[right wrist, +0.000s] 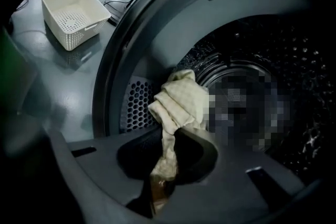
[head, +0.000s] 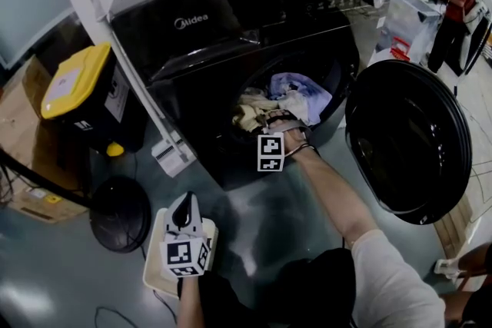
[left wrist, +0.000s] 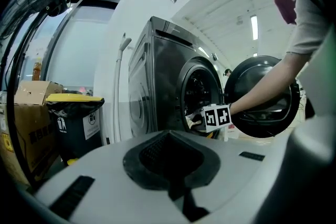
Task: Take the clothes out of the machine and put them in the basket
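Clothes (head: 284, 100), where are they against the grippers?
— Heaped in the drum of the washing machine (head: 231, 27), just ahead of the right gripper (head: 270, 125), which reaches in through the opening. The door (head: 407, 142) hangs wide open on that gripper's right side.
— And the basket (head: 156, 266)?
— On the floor directly under the left gripper (head: 184, 205), well apart from the right one.
— Is the right gripper holding anything?
— Yes. Its jaws are nearly together, pinching a cream cloth (right wrist: 181, 102). One end is clamped between the pads; the rest bunches up just beyond the tips, at the drum's rim.
— The left one?
— Its jaws are closed with nothing between them. It is held level above the basket, pointing toward the machine and touching no clothes.
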{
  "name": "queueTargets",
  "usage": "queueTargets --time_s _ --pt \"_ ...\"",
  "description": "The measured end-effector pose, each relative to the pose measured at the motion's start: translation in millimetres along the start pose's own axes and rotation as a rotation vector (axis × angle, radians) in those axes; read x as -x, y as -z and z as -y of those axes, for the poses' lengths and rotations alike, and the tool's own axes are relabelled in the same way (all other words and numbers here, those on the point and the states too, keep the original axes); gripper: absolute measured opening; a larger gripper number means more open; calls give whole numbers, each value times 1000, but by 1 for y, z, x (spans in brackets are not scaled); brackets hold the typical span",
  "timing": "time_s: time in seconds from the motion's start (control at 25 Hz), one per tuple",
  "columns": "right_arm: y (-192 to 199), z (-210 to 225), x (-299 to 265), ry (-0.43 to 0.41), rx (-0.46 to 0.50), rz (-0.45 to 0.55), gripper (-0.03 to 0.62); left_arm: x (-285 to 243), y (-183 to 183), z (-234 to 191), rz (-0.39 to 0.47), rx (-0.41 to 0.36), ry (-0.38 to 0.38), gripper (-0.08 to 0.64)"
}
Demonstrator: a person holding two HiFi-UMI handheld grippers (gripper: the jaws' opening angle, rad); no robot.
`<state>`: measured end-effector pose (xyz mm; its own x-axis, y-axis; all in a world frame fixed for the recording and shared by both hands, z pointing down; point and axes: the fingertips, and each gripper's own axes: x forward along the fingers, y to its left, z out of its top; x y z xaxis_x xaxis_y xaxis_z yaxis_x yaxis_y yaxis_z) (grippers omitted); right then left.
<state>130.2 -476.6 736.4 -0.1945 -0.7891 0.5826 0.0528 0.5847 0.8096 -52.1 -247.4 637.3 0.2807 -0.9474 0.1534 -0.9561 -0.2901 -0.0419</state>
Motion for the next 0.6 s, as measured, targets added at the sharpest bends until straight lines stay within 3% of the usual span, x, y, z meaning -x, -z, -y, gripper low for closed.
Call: queueTargets --time_s 0.6 --pt "0 19 78 178 -101 58 52 -2 -13 19 35 8 70 18"
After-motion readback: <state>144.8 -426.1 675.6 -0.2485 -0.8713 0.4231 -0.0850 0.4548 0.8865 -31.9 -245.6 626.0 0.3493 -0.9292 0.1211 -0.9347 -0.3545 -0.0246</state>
